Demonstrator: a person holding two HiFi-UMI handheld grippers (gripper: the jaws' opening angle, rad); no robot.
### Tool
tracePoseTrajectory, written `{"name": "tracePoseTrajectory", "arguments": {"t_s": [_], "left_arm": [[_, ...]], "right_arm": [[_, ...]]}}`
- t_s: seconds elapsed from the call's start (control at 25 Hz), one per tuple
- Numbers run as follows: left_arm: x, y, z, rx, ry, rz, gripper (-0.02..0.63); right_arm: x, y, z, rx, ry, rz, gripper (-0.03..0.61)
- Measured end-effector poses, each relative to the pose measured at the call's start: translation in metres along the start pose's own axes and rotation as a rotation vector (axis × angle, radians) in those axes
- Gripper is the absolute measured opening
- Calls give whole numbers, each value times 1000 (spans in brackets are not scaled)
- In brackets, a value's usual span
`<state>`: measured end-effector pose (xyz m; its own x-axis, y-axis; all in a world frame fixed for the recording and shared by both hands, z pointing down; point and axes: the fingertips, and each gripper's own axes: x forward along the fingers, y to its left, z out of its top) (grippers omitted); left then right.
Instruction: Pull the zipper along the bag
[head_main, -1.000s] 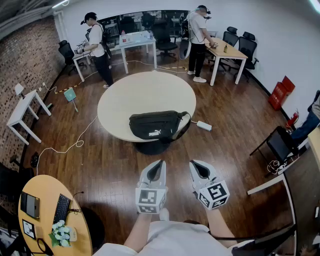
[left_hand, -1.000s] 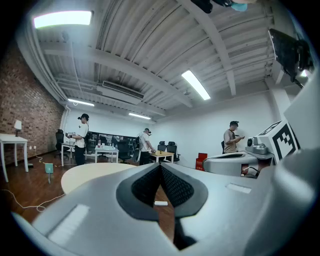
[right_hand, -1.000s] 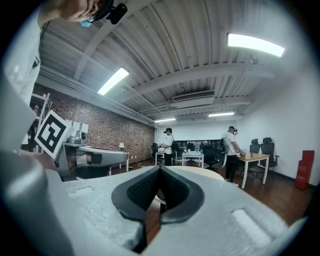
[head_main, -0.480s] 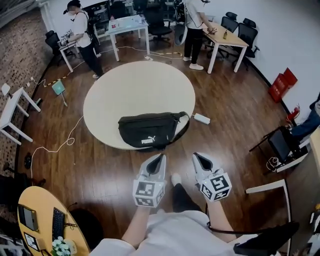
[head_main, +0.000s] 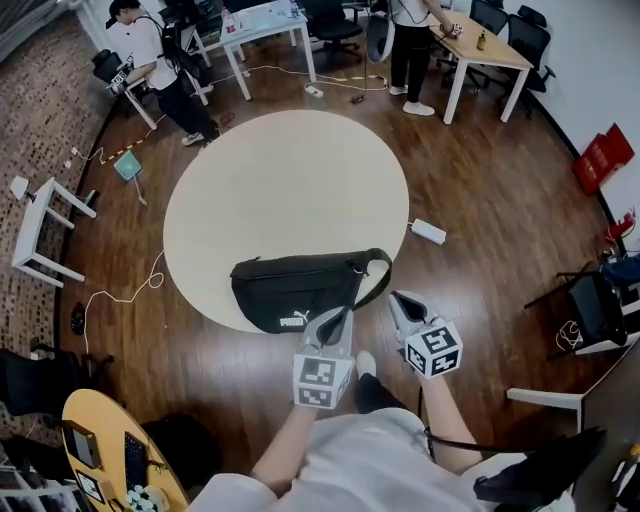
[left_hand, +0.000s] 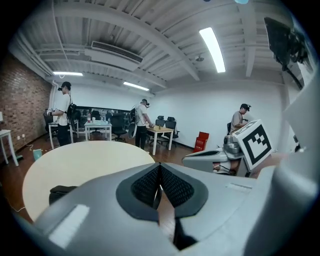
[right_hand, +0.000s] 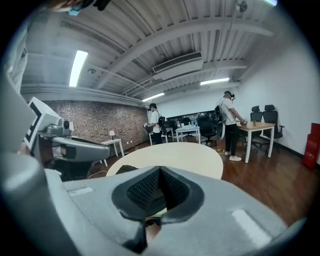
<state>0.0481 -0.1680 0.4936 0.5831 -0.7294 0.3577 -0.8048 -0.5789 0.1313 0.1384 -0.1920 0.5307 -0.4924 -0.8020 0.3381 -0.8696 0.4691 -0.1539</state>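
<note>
A black waist bag (head_main: 295, 290) with a white logo lies near the front edge of the round beige table (head_main: 280, 170), its strap looping off to the right. My left gripper (head_main: 338, 320) is shut and empty, its tips just short of the bag's lower right side. Beside it, my right gripper (head_main: 400, 300) is also shut and empty, to the right of the strap. In the left gripper view the jaws (left_hand: 160, 167) meet and the bag (left_hand: 62, 191) shows low on the left. From the right gripper view a dark bit of the bag (right_hand: 127, 170) peeks over the closed jaws (right_hand: 159, 169).
A white box (head_main: 428, 231) lies on the wooden floor right of the table. A small white table (head_main: 40, 225) and a loose cable (head_main: 130, 290) are at the left. People stand by desks at the back. An orange table (head_main: 105, 440) sits at the lower left.
The person has stepped towards the table. Both grippers, still shut, have come forward from well short of the table to the bag's front edge.
</note>
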Motion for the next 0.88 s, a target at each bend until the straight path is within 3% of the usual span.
{"name": "tracePoseTrajectory", "arguments": {"t_s": [0.36, 0.68, 0.88], "left_arm": [[105, 18, -61, -62, 193, 76, 17], [167, 43, -118, -133, 340, 121, 17], [197, 52, -149, -143, 419, 151, 17]], "right_arm": [[127, -72, -69, -82, 264, 145, -9], [208, -107, -120, -286, 454, 227, -11], [229, -117, -152, -285, 529, 251, -11]]}}
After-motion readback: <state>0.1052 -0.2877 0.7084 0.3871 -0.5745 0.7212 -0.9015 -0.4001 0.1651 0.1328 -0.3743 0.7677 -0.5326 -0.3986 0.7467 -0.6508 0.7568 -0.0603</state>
